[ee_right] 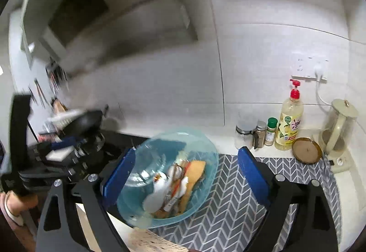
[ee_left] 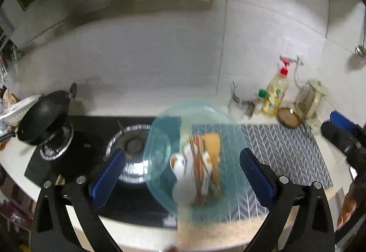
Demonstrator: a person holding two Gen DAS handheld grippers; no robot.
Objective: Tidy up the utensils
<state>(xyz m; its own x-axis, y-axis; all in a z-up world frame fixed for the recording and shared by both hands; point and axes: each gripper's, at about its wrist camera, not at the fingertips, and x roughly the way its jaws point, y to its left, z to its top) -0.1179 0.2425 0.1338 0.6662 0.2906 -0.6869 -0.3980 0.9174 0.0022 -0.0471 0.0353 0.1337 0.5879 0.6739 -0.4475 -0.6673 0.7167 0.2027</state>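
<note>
**Utensils heaped in the blue bowl**

Both grippers hang above the counter – left gripper [ee_left: 182,176] and right gripper [ee_right: 184,173], jaws spread wide, holding nothing. The utensils [ee_right: 173,185] lie in the clear blue bowl [ee_right: 146,149] at the edge of the patterned mat [ee_right: 228,206], beside the stove [ee_left: 75,155]

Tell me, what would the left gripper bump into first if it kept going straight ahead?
Probably the see-through blue bowl, which sits right between the open left gripper fingers, holding white spoons, chopsticks and a wooden spatula. Depth is hard to judge here.
</note>
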